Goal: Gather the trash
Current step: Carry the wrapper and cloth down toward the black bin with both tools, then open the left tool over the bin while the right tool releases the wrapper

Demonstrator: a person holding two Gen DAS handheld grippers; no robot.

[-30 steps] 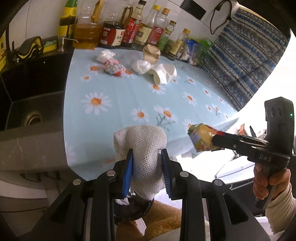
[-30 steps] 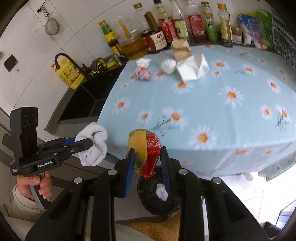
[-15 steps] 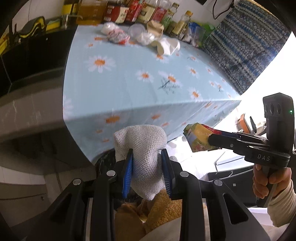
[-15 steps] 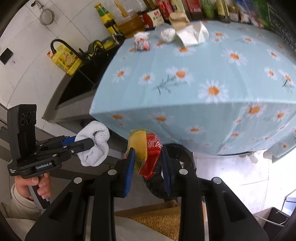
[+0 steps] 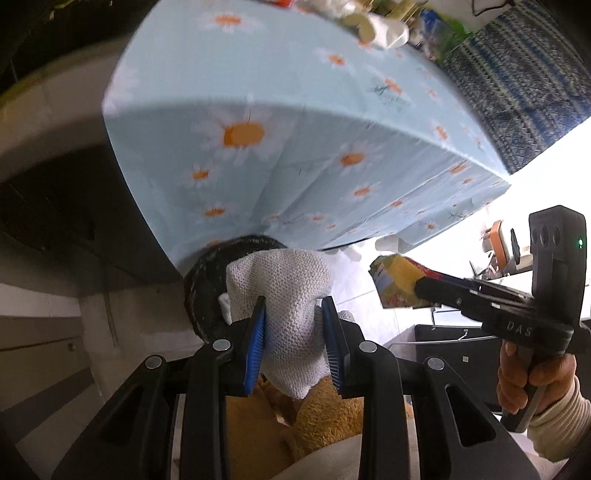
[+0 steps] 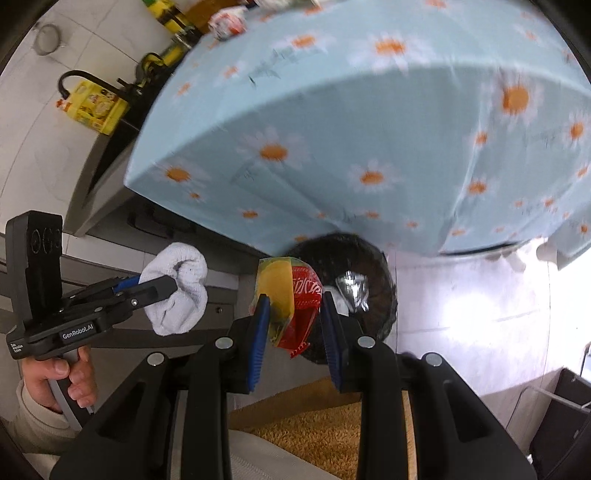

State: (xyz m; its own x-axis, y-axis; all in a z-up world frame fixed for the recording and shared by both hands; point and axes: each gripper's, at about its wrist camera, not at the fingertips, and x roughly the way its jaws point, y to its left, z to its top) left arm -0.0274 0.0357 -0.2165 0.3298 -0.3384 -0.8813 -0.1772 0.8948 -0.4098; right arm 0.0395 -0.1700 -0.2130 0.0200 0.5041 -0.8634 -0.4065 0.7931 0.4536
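My left gripper (image 5: pixel 293 314) is shut on a white knitted cloth (image 5: pixel 284 280), seen again from the side as the white cloth (image 6: pixel 177 288) in the right wrist view. My right gripper (image 6: pixel 293 310) is shut on a crumpled yellow and red wrapper (image 6: pixel 291 291), which shows in the left wrist view as the wrapper (image 5: pixel 393 282) at the fingers' tip. Both hang below the table's edge, just over a black trash bin (image 6: pixel 376 266) on the floor. The bin (image 5: pixel 201 280) holds a foil scrap (image 6: pixel 352 288) and white paper. More crumpled trash (image 6: pixel 227 22) lies on the far tabletop.
A table with a blue daisy cloth (image 6: pixel 369 122) fills the upper part of both views. A dark sink and counter (image 6: pixel 107 147) lie to the left. A tan rug (image 6: pixel 325 428) lies below the grippers. A hand (image 5: pixel 532 376) grips each handle. A dark box (image 6: pixel 561 417) stands at the right.
Both grippers have sunk from tabletop height to below the table's edge and tipped downward. The black bin has come into view under them. Each keeps its hold.
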